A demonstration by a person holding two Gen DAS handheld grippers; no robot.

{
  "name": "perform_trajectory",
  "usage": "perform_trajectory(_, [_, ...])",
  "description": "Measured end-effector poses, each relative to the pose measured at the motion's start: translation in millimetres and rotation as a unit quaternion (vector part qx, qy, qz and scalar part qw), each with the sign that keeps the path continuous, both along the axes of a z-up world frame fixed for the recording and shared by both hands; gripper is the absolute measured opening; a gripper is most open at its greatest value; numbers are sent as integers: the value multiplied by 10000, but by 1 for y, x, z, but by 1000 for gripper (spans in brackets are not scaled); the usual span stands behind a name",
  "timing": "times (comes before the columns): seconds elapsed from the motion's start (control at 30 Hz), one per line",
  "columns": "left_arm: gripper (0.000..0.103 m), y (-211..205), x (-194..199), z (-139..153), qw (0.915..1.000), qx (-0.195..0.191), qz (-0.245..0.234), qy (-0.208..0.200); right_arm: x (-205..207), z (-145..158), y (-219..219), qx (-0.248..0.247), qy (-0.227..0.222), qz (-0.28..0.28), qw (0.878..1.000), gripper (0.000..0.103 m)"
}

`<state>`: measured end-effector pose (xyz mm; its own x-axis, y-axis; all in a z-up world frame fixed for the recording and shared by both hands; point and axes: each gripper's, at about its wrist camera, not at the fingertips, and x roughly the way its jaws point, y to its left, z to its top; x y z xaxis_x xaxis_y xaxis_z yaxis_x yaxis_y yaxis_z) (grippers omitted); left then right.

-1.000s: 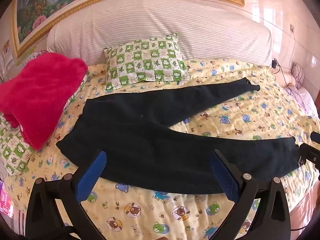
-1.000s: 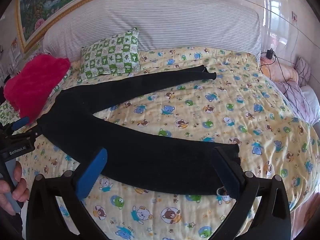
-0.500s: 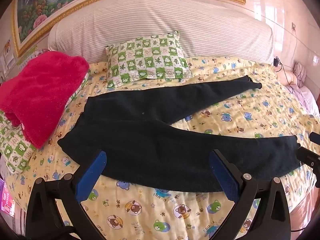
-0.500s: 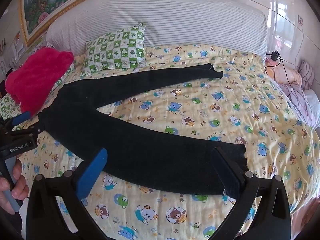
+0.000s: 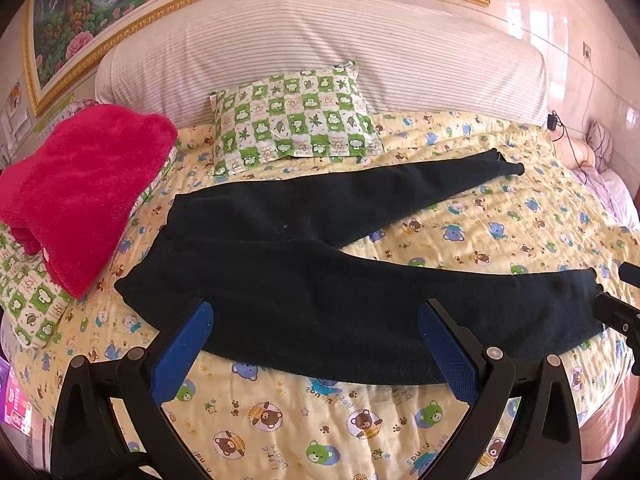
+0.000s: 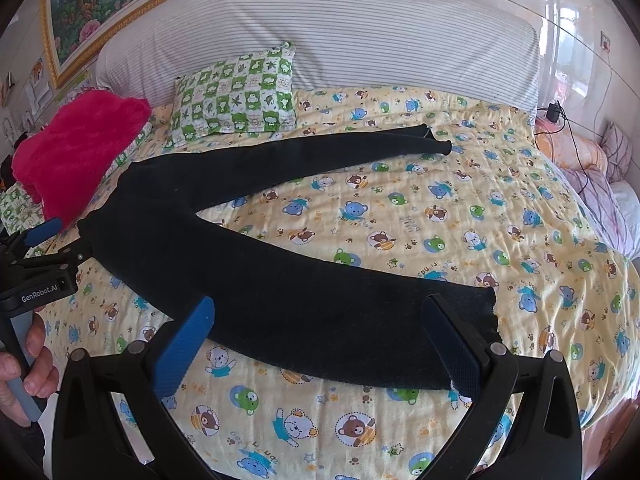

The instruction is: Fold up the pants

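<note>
Sunlit and cluttered, the bedroom is filled almost wholly by a bed (image 5: 520, 216) under a yellow sheet printed with cartoon bears. A striped headboard cushion (image 5: 320, 52) runs along the head edge, below a gold-framed painting (image 5: 120, 4) that the top of both views cuts off. A green checked pillow (image 5: 292, 120) leans at the head edge, and a red fleece blanket (image 5: 76, 188) is heaped at the bed's left edge.

Dark pants (image 5: 320, 288) lie flat across the middle of the bed, legs spread in a V: waist toward the left edge, one leg reaching toward the head edge, the other running along the foot edge. Their fabric is so dark that seams and folds are hard to make out.

The left gripper (image 5: 316, 340) is held over the foot edge with its blue pads spread wide, holding nothing. The right gripper (image 6: 318, 340) is likewise spread wide and grips nothing, near the cuff (image 6: 476, 336) of the nearer leg, whose corner the right-hand finger (image 6: 452, 348) partly hides. At the right-wrist view's left edge, a hand (image 6: 24, 364) holding the left gripper's handle is cut off.
</note>
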<state>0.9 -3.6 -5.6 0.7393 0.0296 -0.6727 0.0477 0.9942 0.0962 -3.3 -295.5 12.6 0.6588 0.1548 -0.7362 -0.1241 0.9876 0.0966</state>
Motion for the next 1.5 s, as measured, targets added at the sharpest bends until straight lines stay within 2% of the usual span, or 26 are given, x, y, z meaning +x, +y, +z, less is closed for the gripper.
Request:
perform_trajectory(0.43, [103,-4,13,-6,9999,-36,-115,123,11,-2,-5,93,60,-10,9999,103])
perform_trajectory(0.9, [103,-27,44,-2,9976,-56,-677,129,20,5,-37,266,32,-466,9986,103])
perform_trajectory(1.5, [103,-28,53,-1,9988,148,-452,137,44,1,-33,252,94,-43,9996,103])
